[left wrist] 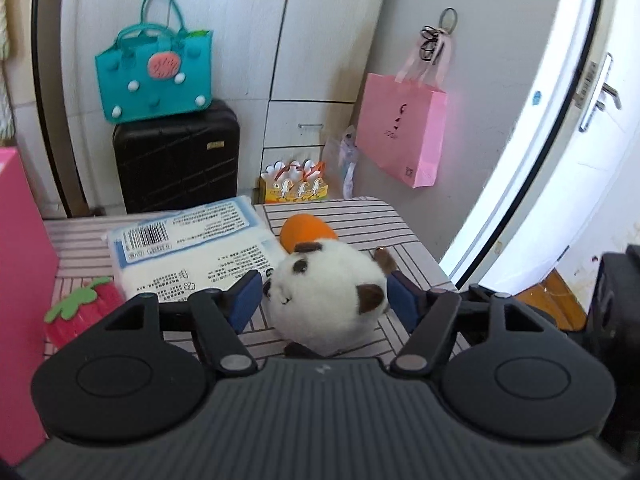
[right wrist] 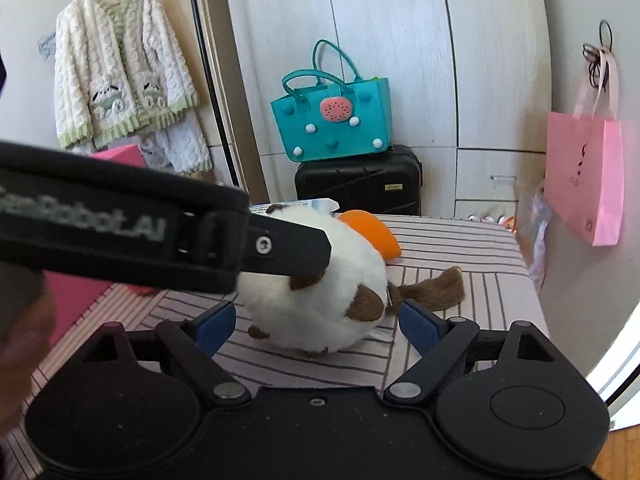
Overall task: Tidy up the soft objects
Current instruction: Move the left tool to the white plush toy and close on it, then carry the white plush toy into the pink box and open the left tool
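Note:
A round white plush cat (left wrist: 326, 296) with brown patches and a brown tail lies on the striped table (left wrist: 400, 240). My left gripper (left wrist: 324, 300) is open with its blue pads on either side of the plush, close to its sides. An orange soft ball (left wrist: 306, 230) lies just behind the plush. My right gripper (right wrist: 316, 326) is open, its pads flanking the plush (right wrist: 320, 304) from the near side with gaps. The left gripper's body (right wrist: 160, 236) crosses the right wrist view over the plush. A red felt strawberry (left wrist: 82, 310) lies at the table's left.
A white tissue pack (left wrist: 192, 248) lies left of the plush. A pink box (left wrist: 20, 280) stands at the left edge. Behind the table are a black suitcase (left wrist: 176, 160) with a teal bag (left wrist: 154, 76), a wardrobe, a hanging pink bag (left wrist: 402, 132) and an open door.

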### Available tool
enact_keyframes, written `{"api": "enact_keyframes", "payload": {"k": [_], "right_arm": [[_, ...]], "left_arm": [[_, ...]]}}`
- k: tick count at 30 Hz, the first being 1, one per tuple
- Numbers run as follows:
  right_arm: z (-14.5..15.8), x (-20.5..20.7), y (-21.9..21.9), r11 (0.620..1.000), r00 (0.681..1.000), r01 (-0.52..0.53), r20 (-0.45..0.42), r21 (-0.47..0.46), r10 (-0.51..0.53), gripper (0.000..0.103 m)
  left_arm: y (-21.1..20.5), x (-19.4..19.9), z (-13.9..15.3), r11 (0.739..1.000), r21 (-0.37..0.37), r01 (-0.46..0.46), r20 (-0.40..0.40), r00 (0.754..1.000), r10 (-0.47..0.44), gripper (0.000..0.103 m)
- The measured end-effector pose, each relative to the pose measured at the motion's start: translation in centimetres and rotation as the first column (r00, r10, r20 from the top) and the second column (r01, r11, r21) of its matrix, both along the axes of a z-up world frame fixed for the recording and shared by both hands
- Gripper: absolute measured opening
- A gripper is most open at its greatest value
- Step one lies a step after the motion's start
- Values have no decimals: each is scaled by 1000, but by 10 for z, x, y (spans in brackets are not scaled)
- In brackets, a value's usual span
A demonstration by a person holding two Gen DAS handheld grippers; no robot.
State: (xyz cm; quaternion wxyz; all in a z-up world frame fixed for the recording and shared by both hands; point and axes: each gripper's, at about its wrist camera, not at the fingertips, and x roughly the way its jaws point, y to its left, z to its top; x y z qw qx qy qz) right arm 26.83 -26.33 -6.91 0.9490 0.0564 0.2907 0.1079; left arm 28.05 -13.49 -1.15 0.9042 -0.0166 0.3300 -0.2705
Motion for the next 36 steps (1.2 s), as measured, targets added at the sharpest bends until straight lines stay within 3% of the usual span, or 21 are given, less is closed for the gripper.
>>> {"api": "enact_keyframes", "payload": {"k": [2,3,7,15,19,28,36], "right_arm": [[-1,3,-1,1000,1000,-1,-13,23,2,91],[-1,4,-2,1000,1000,-2,-17,31,2,90],[0,6,-6,997,999,-4,-39,71,7,75],[0,3,2,1000,999,2,-35,30,-1,70],[4,-3,4,1000,999,9,-44,29,-8,69],[17,-30,9,999,996,-17,-83,45,21,70],[37,-69,28,998,996,-62,-66,-23,60,71]], "left_arm": [[0,7,-4,1000,-12,-15,-19,1000,14,63],[0,10,-6,1000,-14,-20,-32,999,19,55],[5,15,-10,998,-61,-19,-86,996,14,51],[3,10,-15,997,-61,-36,-76,997,32,45],[-1,2,-9,998,-23,-51,-77,996,49,44],[9,-22,-1,999,-28,-39,-94,995,36,44],[29,-61,10,998,-54,-14,-83,996,9,44]]}}
